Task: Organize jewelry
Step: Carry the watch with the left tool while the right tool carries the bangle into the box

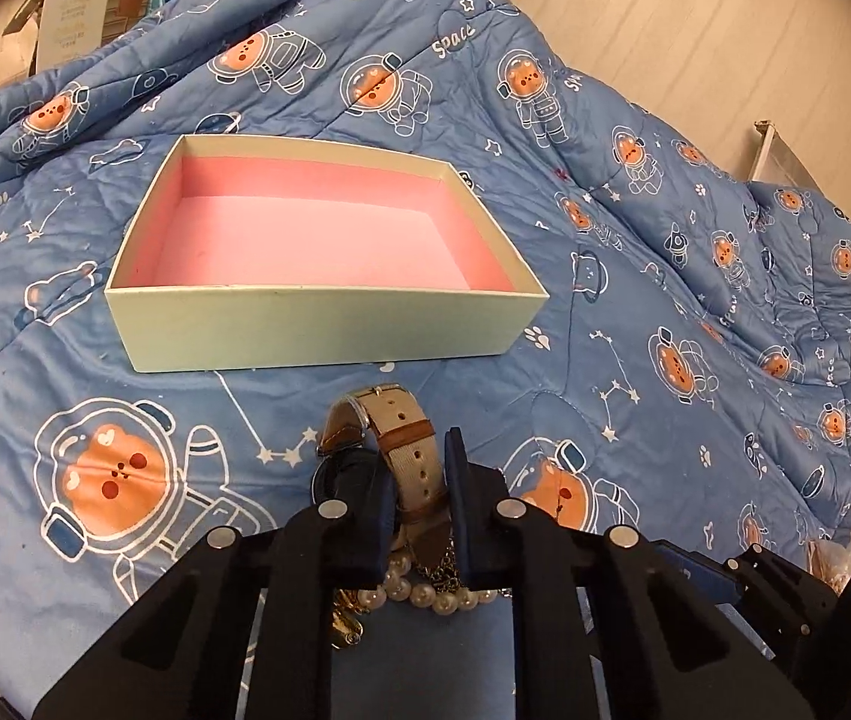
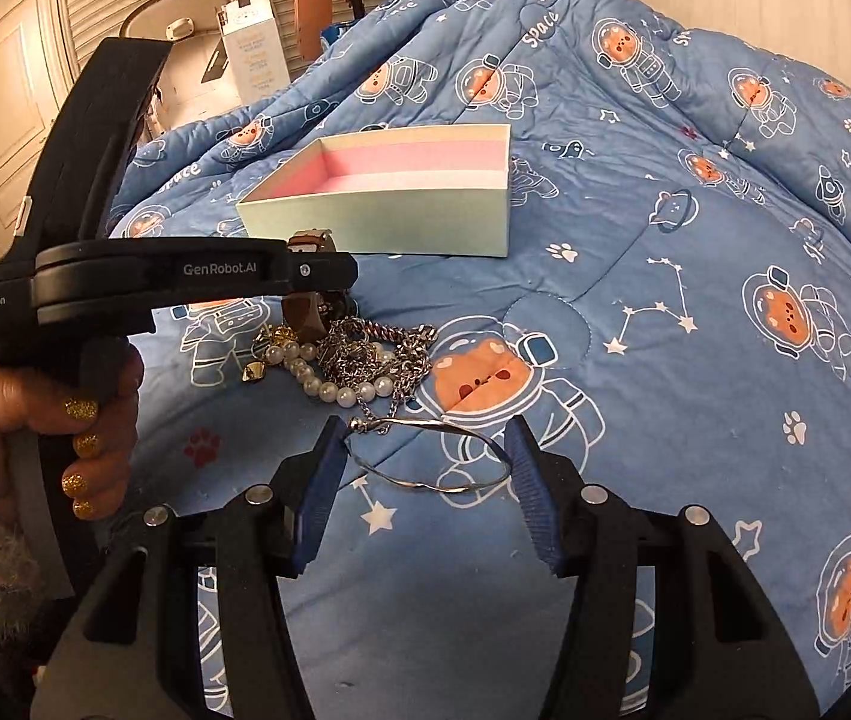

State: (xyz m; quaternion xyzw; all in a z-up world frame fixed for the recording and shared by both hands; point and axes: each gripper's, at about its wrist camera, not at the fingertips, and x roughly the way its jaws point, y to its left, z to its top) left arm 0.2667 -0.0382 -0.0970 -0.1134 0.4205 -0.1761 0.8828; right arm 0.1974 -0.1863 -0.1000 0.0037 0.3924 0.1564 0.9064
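**Watch grabbed, bangle waiting**

Left gripper (image 1: 419,516) is clamped on the watch (image 1: 401,450) by its beige strap, right above the pearls (image 1: 431,594) and chains (image 2: 377,348) heaped on the blue blanket (image 1: 635,324). Right gripper (image 2: 425,498) has its jaws apart with the thin silver bangle (image 2: 431,468) lying between them, not pinched. Further back, the open box (image 1: 317,324) with pink lining sits on the blanket.

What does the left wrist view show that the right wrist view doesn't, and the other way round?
Left wrist only: the left gripper shut on the watch strap, and the box's bare pink floor.

Right wrist only: the open right gripper around a silver bangle, the chains, and the hand holding the left gripper.

Both: the box, pearls, blue quilt.
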